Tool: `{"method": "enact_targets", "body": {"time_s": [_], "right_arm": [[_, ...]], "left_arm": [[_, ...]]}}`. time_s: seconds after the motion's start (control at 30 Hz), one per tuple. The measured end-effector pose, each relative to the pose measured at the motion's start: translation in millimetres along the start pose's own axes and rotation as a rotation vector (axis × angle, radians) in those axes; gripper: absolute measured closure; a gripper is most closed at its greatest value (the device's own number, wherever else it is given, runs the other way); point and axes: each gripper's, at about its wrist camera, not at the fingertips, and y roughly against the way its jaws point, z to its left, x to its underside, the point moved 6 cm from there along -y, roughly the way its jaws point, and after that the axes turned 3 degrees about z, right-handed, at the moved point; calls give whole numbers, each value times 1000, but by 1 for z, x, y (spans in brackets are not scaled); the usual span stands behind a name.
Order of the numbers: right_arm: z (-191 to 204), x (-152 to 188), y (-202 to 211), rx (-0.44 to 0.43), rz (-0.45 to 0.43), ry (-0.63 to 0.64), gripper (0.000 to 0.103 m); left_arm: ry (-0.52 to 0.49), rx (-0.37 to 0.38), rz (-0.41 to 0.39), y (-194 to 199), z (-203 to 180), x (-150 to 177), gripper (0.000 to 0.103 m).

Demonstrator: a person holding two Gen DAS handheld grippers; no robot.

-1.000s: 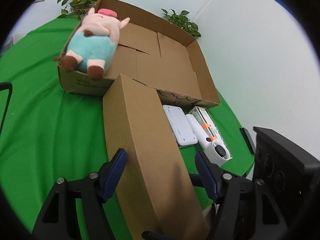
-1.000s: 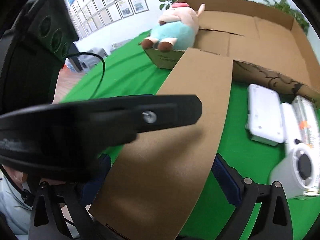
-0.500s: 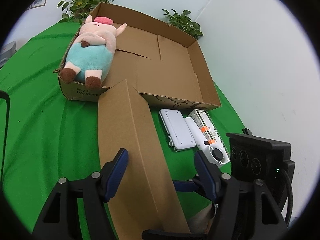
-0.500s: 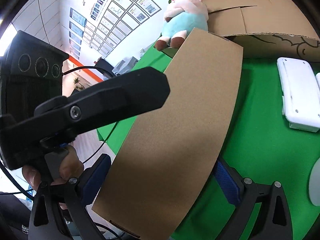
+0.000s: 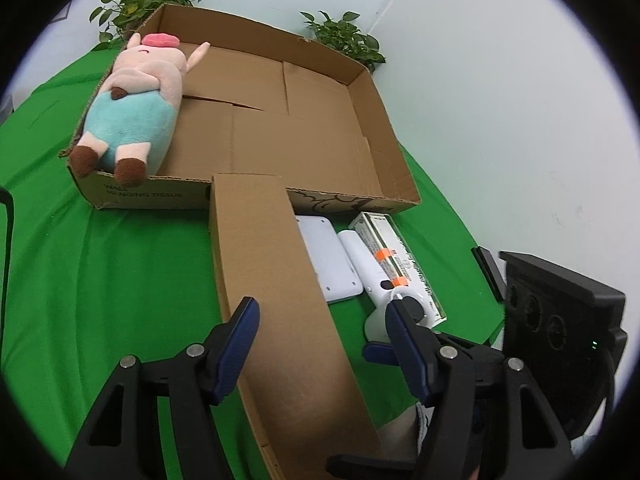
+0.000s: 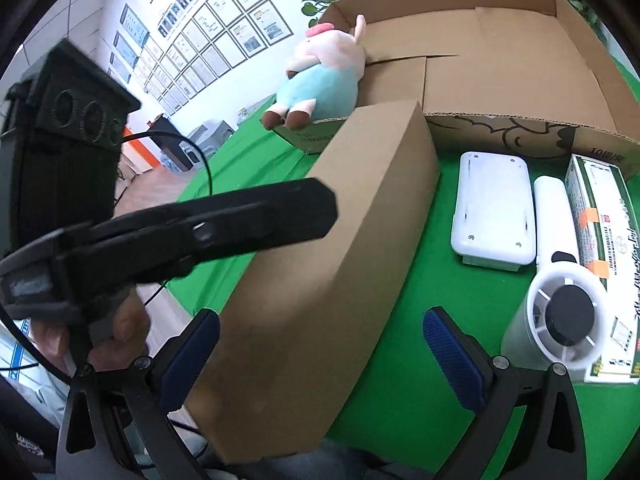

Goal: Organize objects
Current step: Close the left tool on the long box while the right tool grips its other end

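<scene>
A long brown cardboard box [image 5: 276, 280] lies lengthwise on the green cloth, its far end at the front wall of a big open carton [image 5: 152, 194]. My left gripper [image 5: 322, 344] straddles the box's near part, open. Its left pad [image 5: 240, 340] sits at the box's edge and green cloth shows beside the right pad. My right gripper [image 6: 324, 356] straddles the same box [image 6: 340, 240], also open, with a gap at its right pad [image 6: 452, 356]. A plush pig [image 5: 136, 112] lies in the carton's left corner.
Right of the long box lie a white flat case [image 6: 492, 208], a white hand fan [image 6: 560, 312] and a green-and-white packet [image 6: 600, 220]. Potted plants [image 5: 344, 36] stand behind the carton by a white wall. A hand [image 6: 116, 332] holds the left gripper's handle; a black cable [image 6: 200, 160] trails left.
Both views have drawn back a little from the carton. The long box's far end no longer overlaps the carton's front wall. The left jaws look slightly narrower.
</scene>
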Motion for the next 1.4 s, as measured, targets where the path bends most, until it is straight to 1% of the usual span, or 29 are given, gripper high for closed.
{"method": "enact_targets", "body": {"time_s": [0.07,0.13,0.17,0.23,0.33,0.4,0.43,0.47,0.5,0.53,0.57,0.6,0.63,0.67,0.73,0.83,0.9,0.97,1.0,1.03,1.13,1.23,1.3,1.33,1.37,1.4], "right_arm": [[4,2,3,14,-3,20,1],[7,1,1,22,-3,39,1],[10,1,-1,27,1,51,3],[17,-2,-6,35,8,72,7],[26,-3,-13,50,16,102,14],[28,-3,-15,39,16,103,21],[28,-4,-14,35,12,99,22],[29,-5,-14,37,6,102,26],[30,-6,-12,37,1,106,31],[30,-7,-12,35,-2,108,33],[30,-7,-12,35,-4,110,36],[31,-8,-12,39,-4,112,36],[31,-9,-13,38,-3,112,36],[32,-10,-15,36,1,108,36],[35,-12,-17,19,2,107,35],[42,-16,-21,-49,1,94,33],[46,-20,-26,-114,8,72,30],[46,-20,-32,-170,22,37,28],[44,-20,-33,-179,26,26,27],[41,-19,-32,-176,22,23,26],[27,-18,-22,-127,5,-2,24],[11,-16,-9,-92,-13,-48,20],[6,-14,0,-67,-30,-59,18],[4,-13,2,-57,-34,-58,18],[4,-11,4,-45,-37,-55,18],[5,-9,4,-29,-38,-50,18]], "left_arm": [[15,9,-5,2,5,1,39],[38,-5,-15,6,14,1,39],[50,-17,-17,8,18,2,39],[82,-16,-14,10,26,4,39],[98,-22,-6,10,33,9,39],[109,-15,1,9,36,12,39],[112,-8,3,8,36,13,39],[112,1,6,7,35,14,40],[107,16,12,5,33,15,44],[101,29,23,4,31,16,57],[95,23,27,2,29,17,60],[88,10,21,2,28,17,60],[89,10,14,4,28,17,65],[98,20,6,6,30,17,72],[113,14,-12,16,33,16,74],[124,18,-38,31,32,13,75],[126,9,-49,38,32,11,75],[131,1,-41,37,33,12,75],[136,11,-33,34,33,12,75],[142,19,-22,30,33,14,75],[134,51,12,17,25,18,75],[90,46,26,9,13,19,75],[62,25,17,11,9,17,73],[45,-3,4,14,9,16,70],[33,-25,-7,17,10,15,64],[16,-57,-24,20,12,14,60]]}}
